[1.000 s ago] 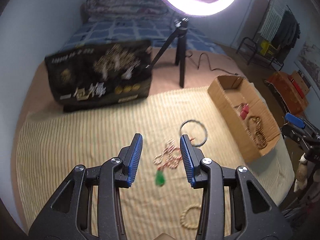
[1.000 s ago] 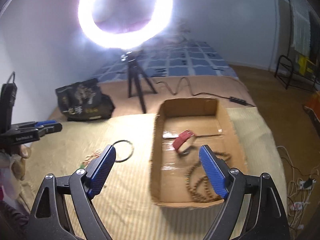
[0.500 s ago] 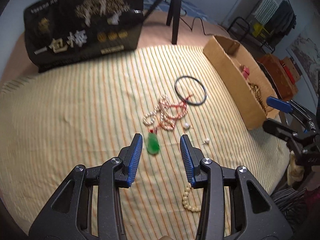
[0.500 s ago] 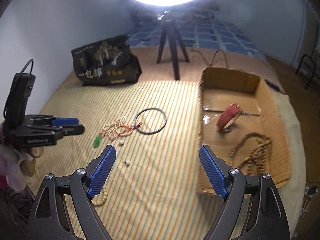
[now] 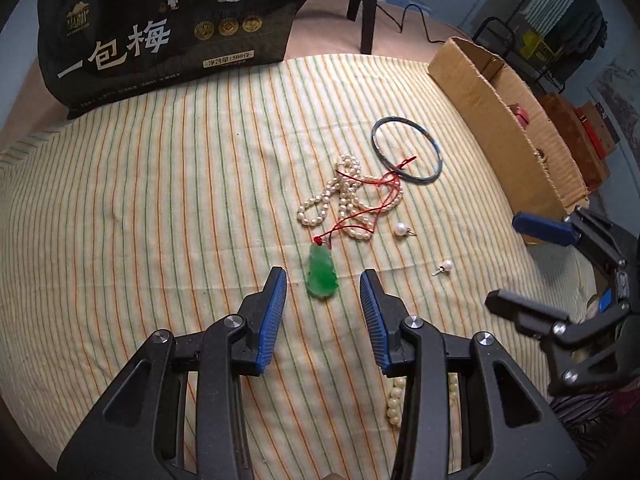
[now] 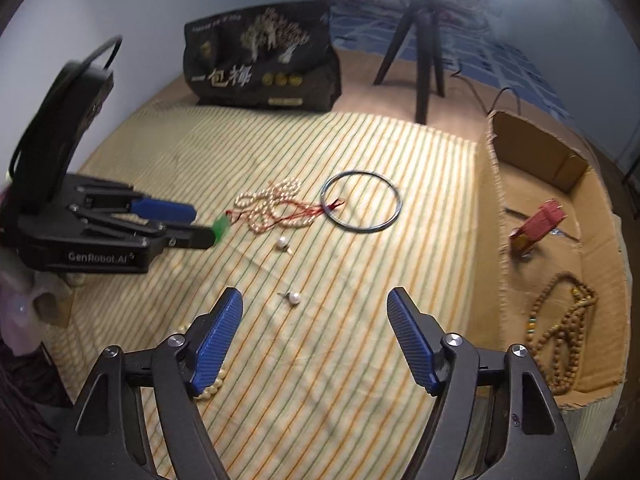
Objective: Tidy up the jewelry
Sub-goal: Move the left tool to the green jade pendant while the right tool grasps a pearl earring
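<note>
A green jade pendant (image 5: 321,273) on a red cord lies on the striped cloth, its lower end between the tips of my open left gripper (image 5: 323,280). The cord runs over a pearl necklace (image 5: 343,200) toward a dark bangle (image 5: 407,153). Two pearl earrings (image 5: 401,229) (image 5: 445,266) lie to the right. A cream bead bracelet (image 5: 394,400) is partly hidden under my left gripper. My right gripper (image 6: 314,308) is open and empty, just short of one earring (image 6: 294,298). The cardboard box (image 6: 496,184) holds a wooden bead necklace (image 6: 564,340) and a red item (image 6: 538,226).
A black printed bag (image 5: 168,28) stands at the back of the cloth. A ring-light tripod (image 6: 424,60) stands behind, with a cable beside it. The left gripper (image 6: 176,220) shows in the right wrist view, the right gripper (image 5: 560,272) in the left wrist view.
My left gripper has come down and forward until its tips flank the green pendant. My right gripper has swung left from the box and lowered over the cloth near the earrings.
</note>
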The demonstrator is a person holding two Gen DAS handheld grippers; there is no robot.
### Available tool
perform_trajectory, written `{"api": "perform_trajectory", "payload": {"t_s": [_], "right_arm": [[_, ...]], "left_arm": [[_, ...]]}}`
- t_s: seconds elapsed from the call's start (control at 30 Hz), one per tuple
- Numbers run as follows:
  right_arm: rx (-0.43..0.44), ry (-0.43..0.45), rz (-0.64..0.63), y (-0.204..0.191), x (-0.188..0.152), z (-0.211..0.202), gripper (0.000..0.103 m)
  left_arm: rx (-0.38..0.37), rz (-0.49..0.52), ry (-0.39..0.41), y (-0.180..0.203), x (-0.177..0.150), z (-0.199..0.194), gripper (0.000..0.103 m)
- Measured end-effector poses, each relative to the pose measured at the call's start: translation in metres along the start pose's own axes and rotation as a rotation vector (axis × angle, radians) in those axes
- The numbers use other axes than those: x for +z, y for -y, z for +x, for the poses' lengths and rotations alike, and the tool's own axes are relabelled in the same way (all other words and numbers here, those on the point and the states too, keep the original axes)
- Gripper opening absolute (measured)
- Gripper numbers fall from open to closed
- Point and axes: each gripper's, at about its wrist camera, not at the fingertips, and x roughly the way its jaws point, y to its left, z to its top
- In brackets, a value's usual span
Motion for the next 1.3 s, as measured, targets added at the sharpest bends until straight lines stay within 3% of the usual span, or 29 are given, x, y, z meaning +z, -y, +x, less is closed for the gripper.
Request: {"api": "perform_trajectory", "payload": {"t_s": [0.07,0.13,0.23,0.37,0.67,0.77,0.97,1.3], "right_arm": [[0.003,-0.018,0.000,-0.001,-0.002,0.007,0.070],[0.010,-0.038,0.003,0.000,-0.003,0.013,0.063],[0.006,-0.056,-0.009,-0.002,-0.005,0.022,0.062],[0.005,-0.074,-0.015,-0.004,-0.005,0.030,0.055],[-0.006,-0.089,-0.037,-0.013,0.000,0.043,0.044],[-0.013,-0.092,-0.033,-0.012,0.001,0.045,0.036],[0.004,-0.101,-0.026,-0.011,0.002,0.047,0.010],[0.024,-0.082,-0.005,-0.006,0.002,0.039,0.009]], "left_arm": [[-0.005,-0.007,-0.011,0.000,0.001,0.005,0.032],[-0.002,0.004,-0.015,0.000,0.002,0.007,0.032],[0.012,0.023,-0.019,0.003,0.002,0.013,0.032],[0.024,0.025,-0.019,0.003,0.003,0.017,0.023],[0.024,0.016,-0.018,-0.002,0.003,0.018,0.016],[0.024,0.019,-0.015,-0.003,0.003,0.017,0.016],[0.023,0.016,-0.007,-0.003,0.001,0.015,0.015],[0.003,-0.019,0.052,-0.007,0.004,-0.010,0.015]]}}
